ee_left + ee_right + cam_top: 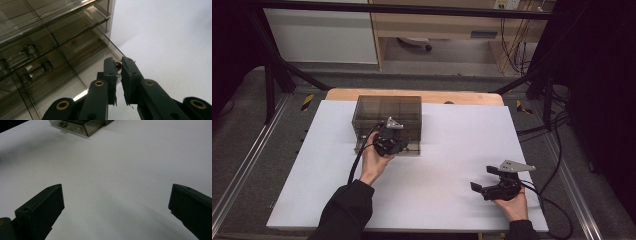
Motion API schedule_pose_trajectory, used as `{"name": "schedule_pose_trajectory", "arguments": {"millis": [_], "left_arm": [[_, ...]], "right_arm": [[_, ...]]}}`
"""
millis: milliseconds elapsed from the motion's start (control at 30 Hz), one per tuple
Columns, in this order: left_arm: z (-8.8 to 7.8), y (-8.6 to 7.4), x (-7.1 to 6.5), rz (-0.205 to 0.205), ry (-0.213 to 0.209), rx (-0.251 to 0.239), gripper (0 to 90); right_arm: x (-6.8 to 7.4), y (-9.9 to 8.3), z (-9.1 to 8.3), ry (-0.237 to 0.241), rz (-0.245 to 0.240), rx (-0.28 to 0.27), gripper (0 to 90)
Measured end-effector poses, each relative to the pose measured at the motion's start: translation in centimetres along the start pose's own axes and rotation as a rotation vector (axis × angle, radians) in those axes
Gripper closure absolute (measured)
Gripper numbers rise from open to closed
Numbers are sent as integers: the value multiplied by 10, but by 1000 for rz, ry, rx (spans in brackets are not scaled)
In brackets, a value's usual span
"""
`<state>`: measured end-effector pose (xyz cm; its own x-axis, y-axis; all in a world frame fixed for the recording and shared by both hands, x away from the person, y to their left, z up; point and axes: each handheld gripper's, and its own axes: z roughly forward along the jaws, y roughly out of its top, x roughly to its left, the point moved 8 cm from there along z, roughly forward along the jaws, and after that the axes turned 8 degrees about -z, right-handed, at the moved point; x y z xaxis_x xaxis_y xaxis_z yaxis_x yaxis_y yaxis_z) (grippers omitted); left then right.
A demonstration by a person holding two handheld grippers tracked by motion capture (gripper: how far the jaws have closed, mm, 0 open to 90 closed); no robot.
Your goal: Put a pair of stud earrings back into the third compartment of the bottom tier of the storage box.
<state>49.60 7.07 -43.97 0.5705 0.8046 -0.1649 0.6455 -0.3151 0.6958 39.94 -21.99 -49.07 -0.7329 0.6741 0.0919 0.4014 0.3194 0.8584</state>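
A smoked clear drawer cabinet [387,111] stands at the back of the white table [452,145]. My left gripper [392,146] is at its front, next to a drawer [82,126] that is pulled out. In the left gripper view its jaws [119,65] stand almost together, with a small red thing [118,65] pinched between the tips, beside the cabinet's clear wall [50,37]. At the right front of the table my right gripper [484,178] rests wide open. Between its jaws [116,195] there is nothing but bare white table.
Small metal parts [30,52] lie inside the cabinet's compartments, and one [62,124] lies in the pulled-out drawer. Cables trail from both grippers over the table's front and right edges. Black frame bars and a wooden shelf stand beyond the table.
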Motion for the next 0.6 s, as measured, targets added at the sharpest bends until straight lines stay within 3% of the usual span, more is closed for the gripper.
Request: {"name": "schedule_pose_trajectory", "arguments": {"millis": [233,300,333,433,467,600], "left_arm": [[11,-1,10,-23,14,10,822],[14,1,16,22,14,15,821],[16,0,17,23,15,15,821],[20,-1,19,17,18,19,821],[22,-2,17,-32,18,21,821],[27,-4,20,-34,27,23,820]], "right_arm": [[0,0,0,0,2,-2,7],[0,0,0,1,0,-1,7],[0,0,0,2,3,-1,7],[0,0,0,1,1,-2,7],[0,0,0,0,2,-2,7],[0,0,0,2,0,0,7]]}}
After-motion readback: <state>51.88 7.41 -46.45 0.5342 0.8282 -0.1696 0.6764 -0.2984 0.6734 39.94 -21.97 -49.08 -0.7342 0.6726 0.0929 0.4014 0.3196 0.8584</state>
